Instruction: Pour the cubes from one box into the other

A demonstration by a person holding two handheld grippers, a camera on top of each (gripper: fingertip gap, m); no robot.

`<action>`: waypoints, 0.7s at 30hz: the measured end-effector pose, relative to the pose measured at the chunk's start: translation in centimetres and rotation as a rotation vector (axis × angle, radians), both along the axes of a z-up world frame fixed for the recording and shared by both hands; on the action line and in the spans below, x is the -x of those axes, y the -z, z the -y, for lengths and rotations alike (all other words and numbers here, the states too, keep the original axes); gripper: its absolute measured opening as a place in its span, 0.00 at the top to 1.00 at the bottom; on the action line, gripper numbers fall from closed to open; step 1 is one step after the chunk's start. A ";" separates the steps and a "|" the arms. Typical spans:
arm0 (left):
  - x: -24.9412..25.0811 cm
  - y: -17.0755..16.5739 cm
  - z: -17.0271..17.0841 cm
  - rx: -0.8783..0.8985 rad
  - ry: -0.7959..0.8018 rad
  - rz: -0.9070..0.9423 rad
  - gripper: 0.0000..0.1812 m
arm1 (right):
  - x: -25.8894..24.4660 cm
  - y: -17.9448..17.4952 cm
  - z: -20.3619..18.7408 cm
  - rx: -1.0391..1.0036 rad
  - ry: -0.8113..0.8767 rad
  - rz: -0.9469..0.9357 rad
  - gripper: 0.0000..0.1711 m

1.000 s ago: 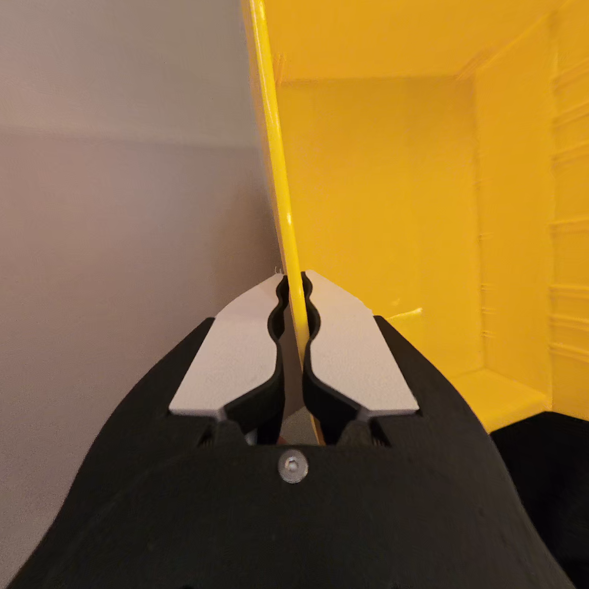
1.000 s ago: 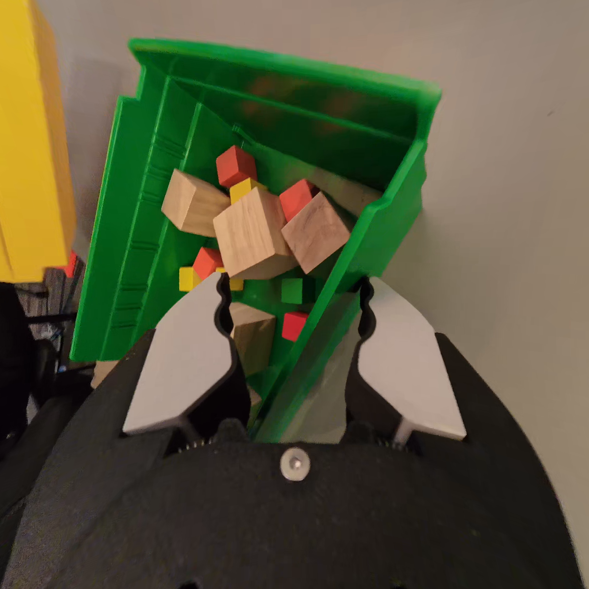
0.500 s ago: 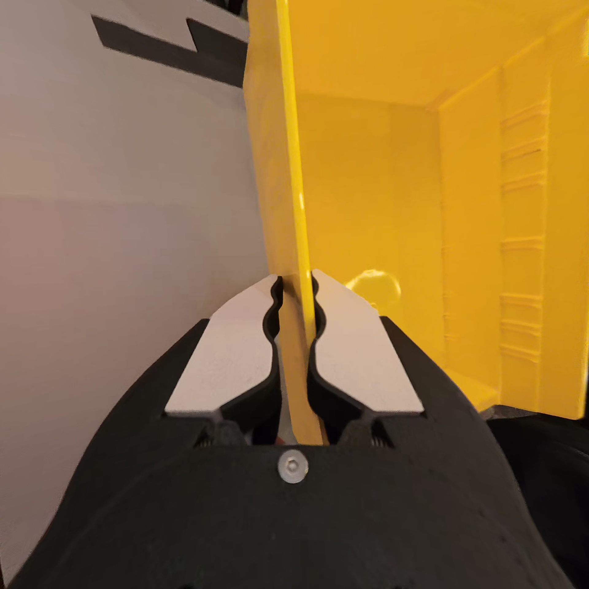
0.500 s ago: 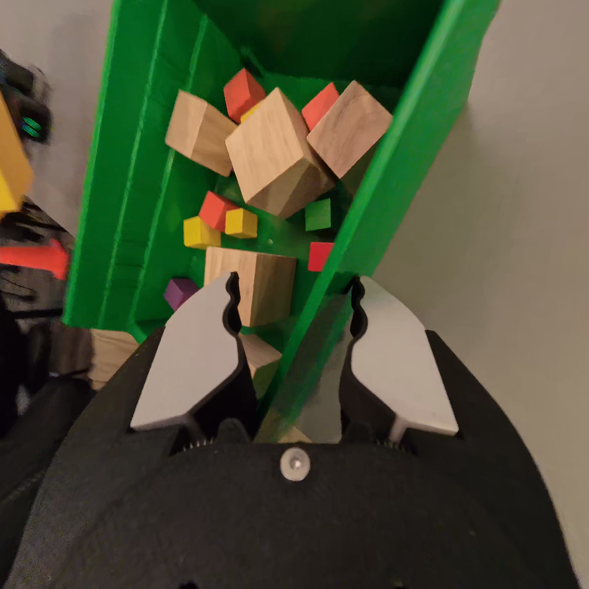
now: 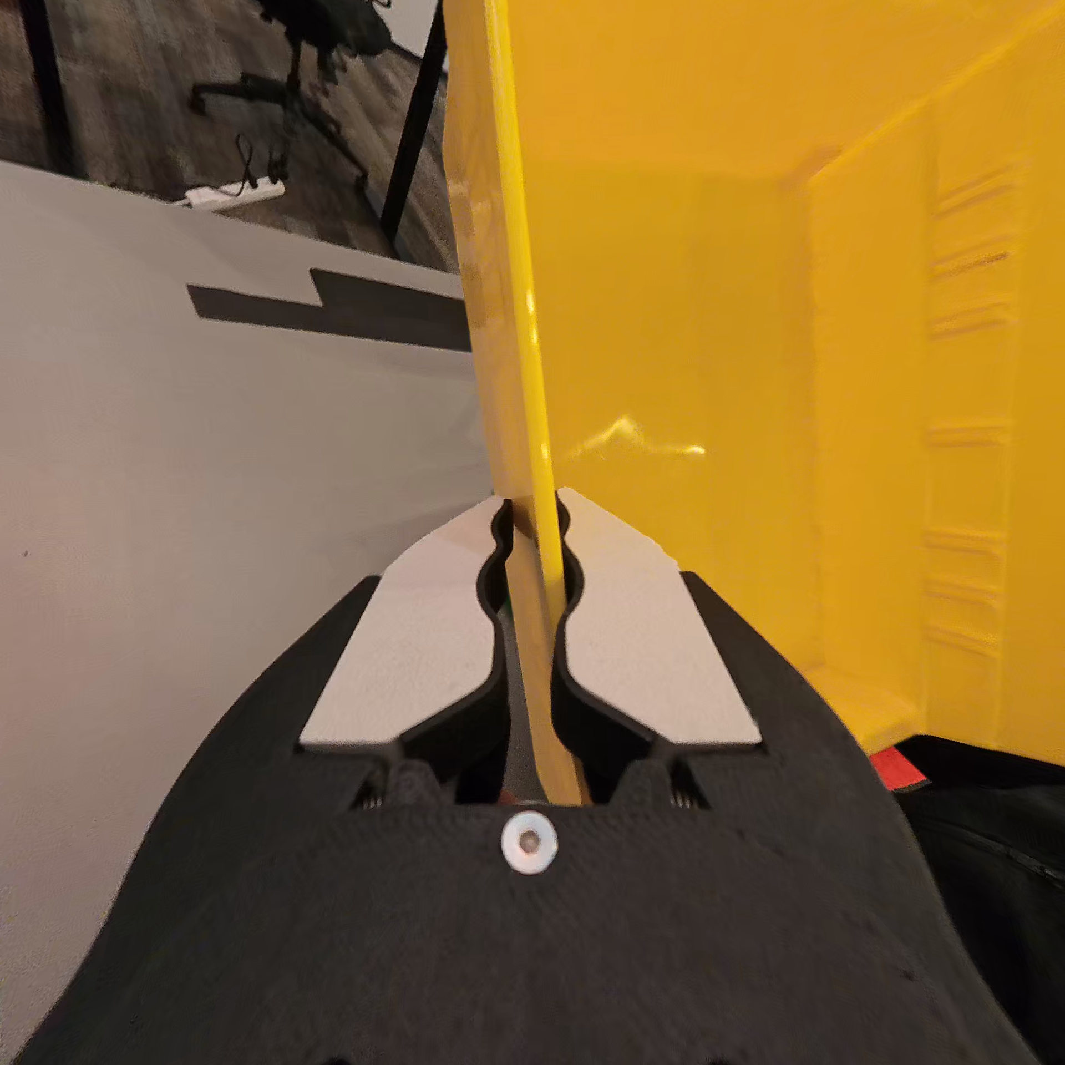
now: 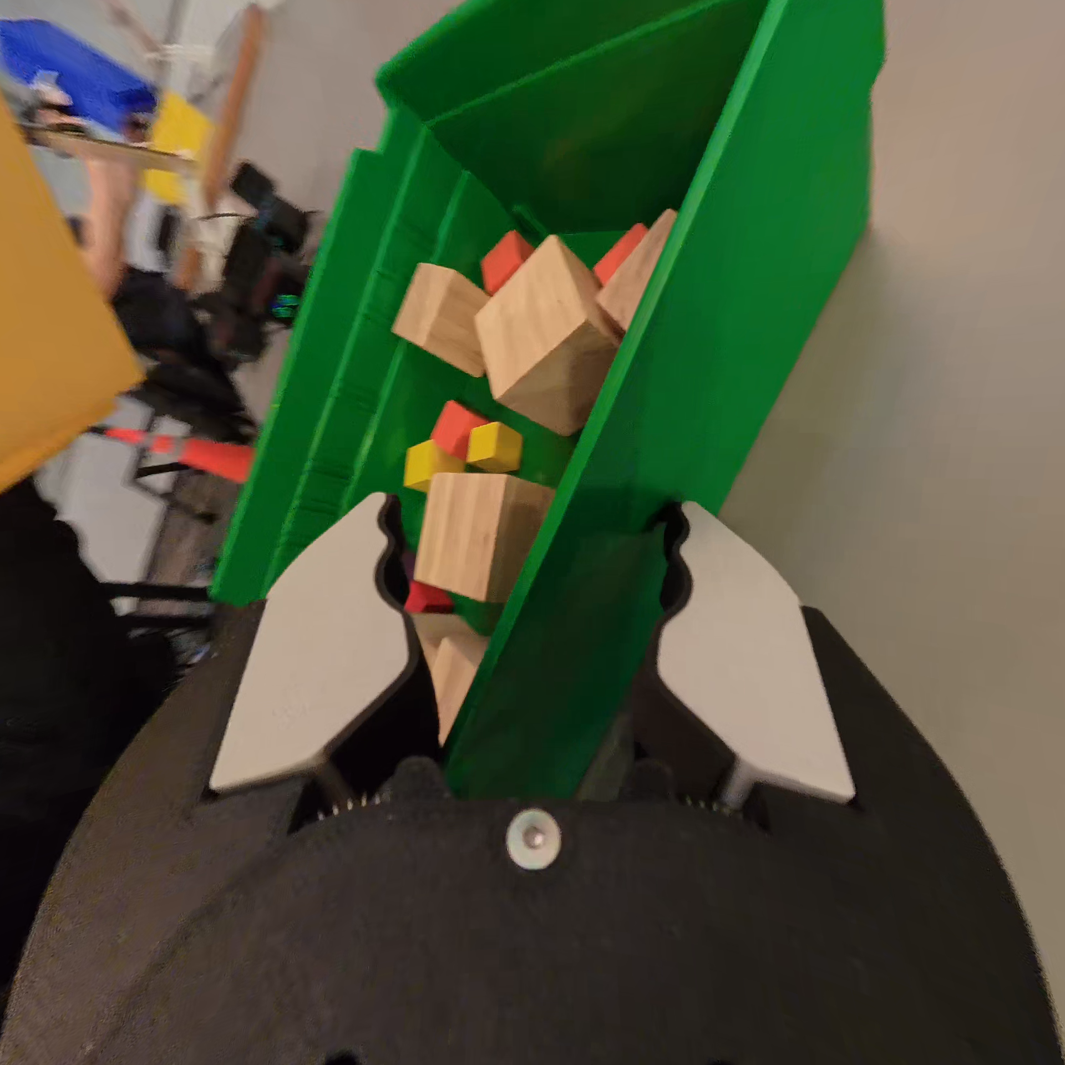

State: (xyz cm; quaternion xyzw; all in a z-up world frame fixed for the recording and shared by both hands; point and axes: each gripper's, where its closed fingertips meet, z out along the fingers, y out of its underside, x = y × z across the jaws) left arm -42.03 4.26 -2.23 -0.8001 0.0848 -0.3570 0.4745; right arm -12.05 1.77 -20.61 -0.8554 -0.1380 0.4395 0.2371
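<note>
My left gripper [image 5: 533,501] is shut on the thin side wall of the yellow box [image 5: 720,288], which looks empty inside and is held up off the white table [image 5: 201,490]. My right gripper [image 6: 530,504] grips the thick side wall of the green box [image 6: 720,288], which is tilted. Inside it lie large wooden cubes [image 6: 542,340] and small red [image 6: 455,426] and yellow [image 6: 495,444] cubes, piled against the gripped wall near my fingers. A corner of the yellow box [image 6: 52,346] shows at the left of the right wrist view.
A black tape mark [image 5: 328,308] lies near the table's far edge, with dark floor, a chair base and a power strip beyond. In the right wrist view, blurred black equipment [image 6: 253,259], a red strap [image 6: 213,458] and a blue object [image 6: 75,86] sit behind the green box.
Both boxes have tilted up with the grippers, so the room beyond the table now shows. The cubes in the green box have slid down toward my right gripper.
</note>
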 end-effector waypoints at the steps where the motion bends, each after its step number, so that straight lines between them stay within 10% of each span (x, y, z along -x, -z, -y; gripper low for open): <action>1: -0.4 -0.6 0.2 -0.014 0.008 0.006 0.94 | 1.6 -0.4 0.3 0.035 -0.052 -0.059 0.50; 11: -11.4 -3.4 0.7 -0.068 0.141 0.004 0.95 | -7.0 -9.7 -2.3 -0.102 -0.001 -0.298 0.58; 21: -31.7 2.2 -3.6 0.059 0.385 -0.125 0.96 | -26.4 -14.2 -5.7 -0.343 0.362 -0.303 0.64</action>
